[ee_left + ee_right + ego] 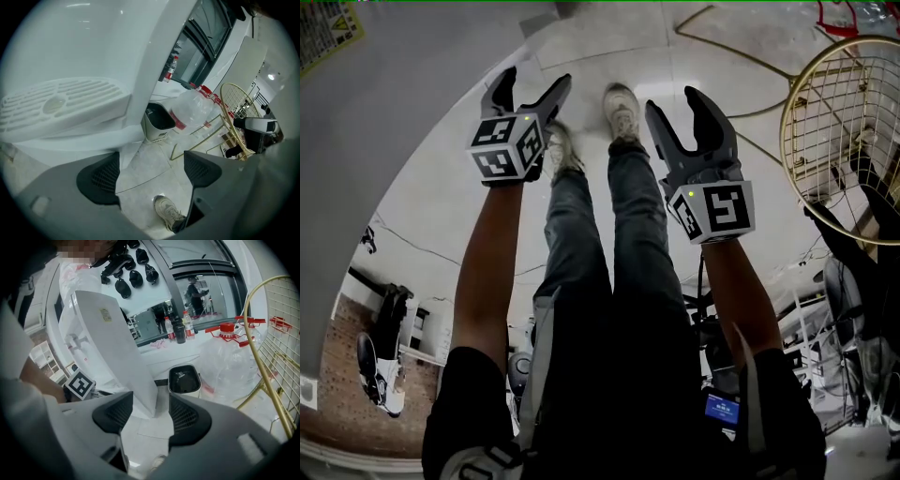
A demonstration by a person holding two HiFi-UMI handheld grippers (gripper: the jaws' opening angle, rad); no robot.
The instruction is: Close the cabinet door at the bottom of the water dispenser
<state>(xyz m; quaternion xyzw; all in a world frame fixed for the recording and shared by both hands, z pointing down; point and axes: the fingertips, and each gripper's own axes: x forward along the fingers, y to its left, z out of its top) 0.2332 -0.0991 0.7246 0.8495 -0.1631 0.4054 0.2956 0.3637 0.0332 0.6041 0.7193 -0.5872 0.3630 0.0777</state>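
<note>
White water dispenser (pixel 84 51) stands close ahead — left tool (pixel 534 82) and right tool (pixel 677 103), both spread and empty, hang over the floor (pixel 600 47), apparently poised to push its door, not grip.

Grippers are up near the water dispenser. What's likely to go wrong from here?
No view clearly shows the cabinet door. The left gripper and right gripper are open and empty, so a push may land on the water dispenser body.
The bin stands by the dispenser's base; a low sweep might knock it.
The gold wire rack is close on the right and could snag the right gripper.
</note>
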